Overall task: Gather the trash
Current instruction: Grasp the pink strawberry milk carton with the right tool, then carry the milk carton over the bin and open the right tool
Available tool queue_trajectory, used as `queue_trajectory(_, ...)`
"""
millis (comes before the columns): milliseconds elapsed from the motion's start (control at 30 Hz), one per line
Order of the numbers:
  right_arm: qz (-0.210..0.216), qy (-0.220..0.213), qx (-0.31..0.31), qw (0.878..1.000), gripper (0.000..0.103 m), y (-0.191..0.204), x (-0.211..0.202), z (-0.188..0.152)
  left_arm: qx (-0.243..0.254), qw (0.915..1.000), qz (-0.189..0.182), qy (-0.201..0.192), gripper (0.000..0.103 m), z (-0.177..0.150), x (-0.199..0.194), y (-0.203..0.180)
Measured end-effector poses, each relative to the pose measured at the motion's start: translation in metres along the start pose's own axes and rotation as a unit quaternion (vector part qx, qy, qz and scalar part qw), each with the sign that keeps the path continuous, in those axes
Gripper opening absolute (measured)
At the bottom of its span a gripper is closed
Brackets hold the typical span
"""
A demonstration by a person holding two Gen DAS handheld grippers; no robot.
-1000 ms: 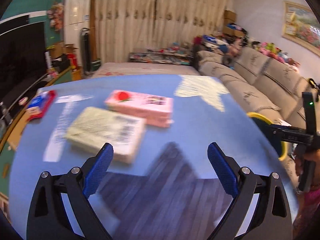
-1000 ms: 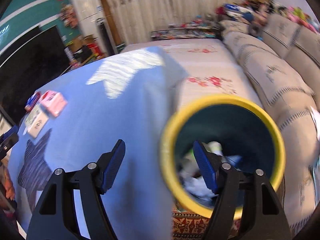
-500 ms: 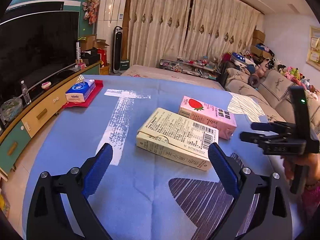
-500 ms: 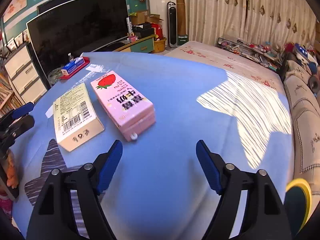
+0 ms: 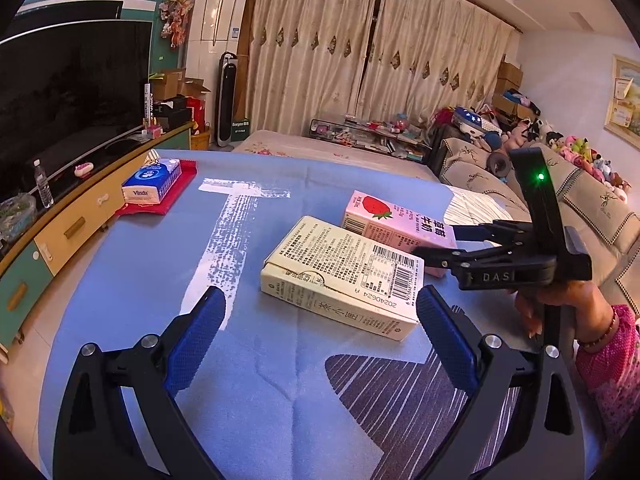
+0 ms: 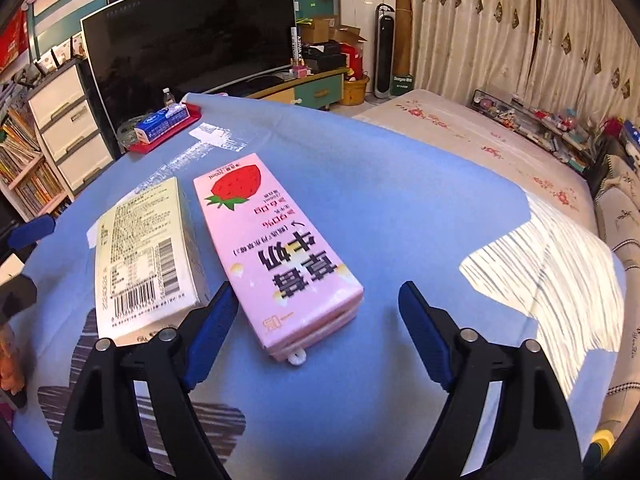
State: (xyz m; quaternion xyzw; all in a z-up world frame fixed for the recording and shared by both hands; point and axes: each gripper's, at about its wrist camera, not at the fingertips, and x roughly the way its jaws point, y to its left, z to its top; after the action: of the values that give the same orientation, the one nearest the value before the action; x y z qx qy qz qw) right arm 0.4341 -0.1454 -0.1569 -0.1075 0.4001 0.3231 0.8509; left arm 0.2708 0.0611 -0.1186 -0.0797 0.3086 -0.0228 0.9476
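Observation:
Two drink cartons lie flat side by side on the blue tablecloth (image 5: 320, 184). The cream carton (image 5: 340, 276) with a barcode is just ahead of my open, empty left gripper (image 5: 316, 320). The pink strawberry milk carton (image 6: 276, 256) lies between the fingers of my open, empty right gripper (image 6: 316, 312), near end toward me. The cream carton (image 6: 148, 256) lies left of it. The right gripper (image 5: 452, 240) shows in the left wrist view, reaching over the pink carton (image 5: 396, 220).
A blue tissue pack (image 5: 152, 180) on a red tray sits at the table's far left. A yellow bin rim (image 6: 604, 438) shows low at the right. A TV (image 6: 192, 48) and cabinet stand left, a sofa (image 5: 592, 208) right.
The right gripper swung from over the yellow bin to the pink carton and closed in on it. The left gripper moved closer to the cream carton.

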Motion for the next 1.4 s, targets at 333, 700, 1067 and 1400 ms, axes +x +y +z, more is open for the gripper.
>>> queue_trajectory(333, 0.029, 0.002, -0.011, 1.000, 0.058, 0.007, -0.002, 0.000, 0.006, 1.0000, 0.001, 0.001, 0.095, -0.001, -0.001, -0.004)
queue_trajectory(700, 0.000, -0.005, 0.054, 0.999, 0.051, -0.012, -0.054, -0.046, 0.007, 1.0000, 0.002, 0.000, 0.095, -0.002, 0.000, -0.003)
queue_trajectory(1067, -0.105, -0.055, 0.179, 0.977, 0.051, -0.071, -0.153, -0.130, 0.009, 0.9999, 0.003, -0.004, 0.095, 0.000, -0.002, -0.004)
queue_trajectory(1400, -0.246, -0.036, 0.308, 0.919, 0.051, -0.162, -0.203, -0.229, 0.007, 1.0000, -0.002, -0.003, 0.095, 0.000, -0.002, -0.005)
